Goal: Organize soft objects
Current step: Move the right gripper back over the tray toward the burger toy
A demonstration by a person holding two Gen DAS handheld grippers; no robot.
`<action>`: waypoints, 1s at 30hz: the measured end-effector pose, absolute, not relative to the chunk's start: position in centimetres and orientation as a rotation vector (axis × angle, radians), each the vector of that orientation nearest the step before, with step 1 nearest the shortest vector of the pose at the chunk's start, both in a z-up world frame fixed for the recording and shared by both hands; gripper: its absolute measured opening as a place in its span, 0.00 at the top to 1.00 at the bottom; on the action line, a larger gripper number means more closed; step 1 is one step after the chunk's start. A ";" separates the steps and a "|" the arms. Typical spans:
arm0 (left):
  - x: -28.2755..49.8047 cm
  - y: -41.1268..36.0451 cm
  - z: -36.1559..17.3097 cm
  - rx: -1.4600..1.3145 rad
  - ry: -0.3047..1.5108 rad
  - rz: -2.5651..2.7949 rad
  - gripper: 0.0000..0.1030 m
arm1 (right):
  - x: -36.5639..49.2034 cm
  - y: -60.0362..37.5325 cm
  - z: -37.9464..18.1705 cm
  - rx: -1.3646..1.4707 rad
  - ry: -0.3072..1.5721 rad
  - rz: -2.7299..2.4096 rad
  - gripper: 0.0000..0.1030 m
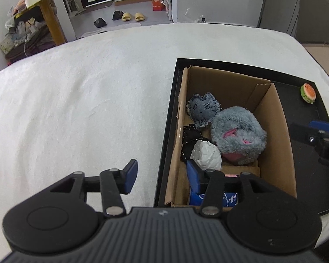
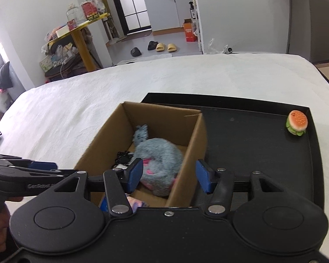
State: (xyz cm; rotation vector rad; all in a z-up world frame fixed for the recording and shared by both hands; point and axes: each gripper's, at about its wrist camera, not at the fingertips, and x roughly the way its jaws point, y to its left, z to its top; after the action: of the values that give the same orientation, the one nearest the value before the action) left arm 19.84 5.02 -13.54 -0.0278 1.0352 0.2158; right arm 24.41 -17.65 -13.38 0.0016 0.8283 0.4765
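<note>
One burger plush [image 2: 296, 125] remains in the black tray's [image 2: 313, 153] far corner, likely light and squashy, best pinched across its bun; both the left gripper [image 1: 162, 176] and the right gripper [image 2: 168, 176] hang half-open, empty.

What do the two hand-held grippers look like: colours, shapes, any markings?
Both look alike. The left hand-held gripper and the right hand-held gripper have matte black bodies with two round discs, black linkage bars with silver pivot pins, and flat blue pads on the fingers. The left one's ribbed top looks dark grey. Seen from the right wrist, its side carries white lettering that starts "GenRobot".
</note>
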 end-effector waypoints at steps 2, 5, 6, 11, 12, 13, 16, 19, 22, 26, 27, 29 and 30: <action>20.2 4.8 -13.3 -0.024 1.029 0.225 0.51 | 24.8 -18.4 -13.5 0.007 0.824 0.464 0.46; 21.0 4.5 -13.0 -0.029 1.013 0.249 0.45 | 25.5 -19.6 -13.9 0.020 0.822 0.444 0.44; 21.3 4.2 -13.0 -0.013 1.006 0.262 0.44 | 25.8 -19.9 -14.0 0.024 0.820 0.438 0.43; 22.8 3.0 -13.3 0.032 1.010 0.291 0.37 | 27.2 -21.8 -14.8 0.042 0.815 0.400 0.34; 23.0 2.8 -13.3 0.045 1.011 0.299 0.36 | 27.5 -22.1 -15.0 0.044 0.812 0.384 0.29; 23.3 2.6 -13.4 0.055 1.012 0.304 0.35 | 27.7 -22.5 -15.2 0.046 0.806 0.368 0.27; 24.0 2.0 -13.5 0.074 0.997 0.323 0.32 | 28.5 -23.7 -15.8 0.055 0.794 0.338 0.21; 24.8 1.0 -13.6 0.136 0.977 0.360 0.26 | 29.6 -24.7 -16.5 0.053 0.792 0.295 0.16; 25.5 0.3 -13.8 0.166 0.969 0.370 0.24 | 30.8 -25.9 -17.2 0.067 0.792 0.264 0.15; 26.5 -0.4 -14.3 0.190 0.982 0.382 0.23 | 32.6 -27.2 -18.3 0.081 0.786 0.229 0.15; 26.7 -0.6 -14.5 0.198 0.985 0.383 0.23 | 33.1 -27.4 -18.6 0.083 0.787 0.225 0.15; 27.2 -0.8 -15.0 0.216 0.989 0.386 0.23 | 34.1 -27.7 -19.4 0.069 0.789 0.202 0.15; 27.4 -0.8 -15.3 0.227 0.993 0.389 0.23 | 34.5 -27.9 -19.7 0.059 0.785 0.185 0.15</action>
State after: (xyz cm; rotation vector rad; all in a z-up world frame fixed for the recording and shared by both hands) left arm 27.45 -0.84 -15.27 0.2265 0.9929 0.3893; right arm 34.49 -27.85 -19.75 0.0585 0.7855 0.1852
